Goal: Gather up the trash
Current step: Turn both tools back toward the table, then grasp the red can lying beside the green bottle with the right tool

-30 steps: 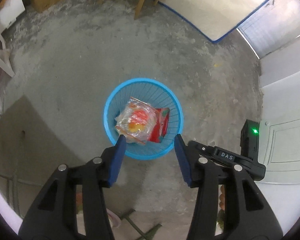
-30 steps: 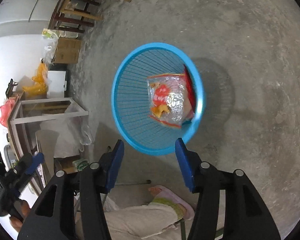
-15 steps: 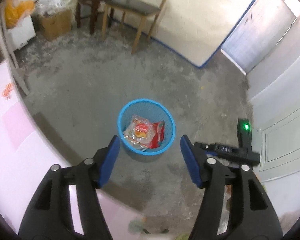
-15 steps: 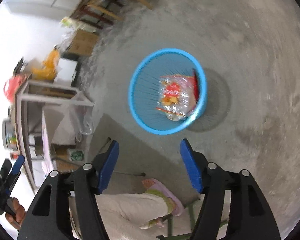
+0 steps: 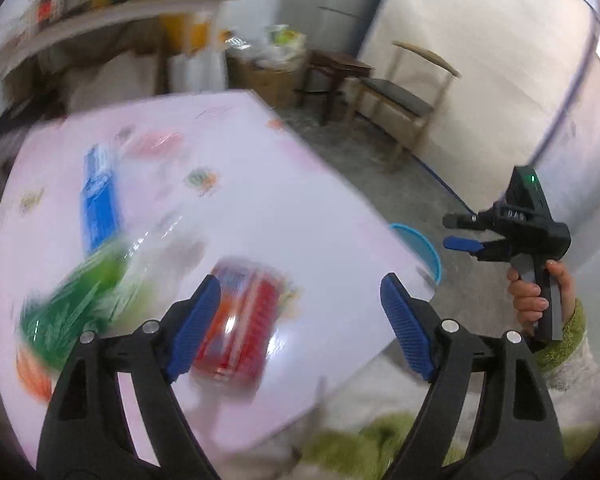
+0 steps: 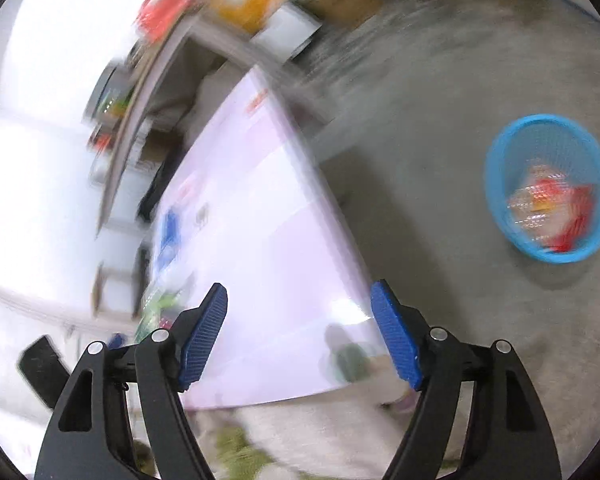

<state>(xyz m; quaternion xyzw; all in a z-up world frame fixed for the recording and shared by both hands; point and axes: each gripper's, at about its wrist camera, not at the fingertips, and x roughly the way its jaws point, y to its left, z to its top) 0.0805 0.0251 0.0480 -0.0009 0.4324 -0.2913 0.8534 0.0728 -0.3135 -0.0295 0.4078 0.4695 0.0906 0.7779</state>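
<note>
We're over the surface (image 5: pixel 284 208) now, pale pink and blurred with motion, filling the left and centre of the left wrist view. Our left claw (image 5: pixel 300 312) stands wide apart at the bottom of the frame, jaws just been opening, nothing pressed between them. Behind its left finger lies a red wrapper (image 5: pixel 240 320), flat on the surface. Lower left, a green packet (image 5: pixel 72 304) smears across the frame, and above it a blue packet (image 5: pixel 98 196) lies lengthwise. At the right edge of the surface we catch a sliver of the blue basket (image 5: pixel 424 244) on the floor.

Far right in that same view, a hand (image 5: pixel 540 292) in a green sleeve grips the right claw (image 5: pixel 460 234), seen side-on.

From the right wrist view, the right claw's jaws are spread too, just been opening, with only the surface's corner behind the gap. The blue basket sits on the concrete floor (image 6: pixel 440 160) at the right edge, well apart from the surface, with clear-and-red wrappers (image 6: pixel 548 208) already inside.
</note>
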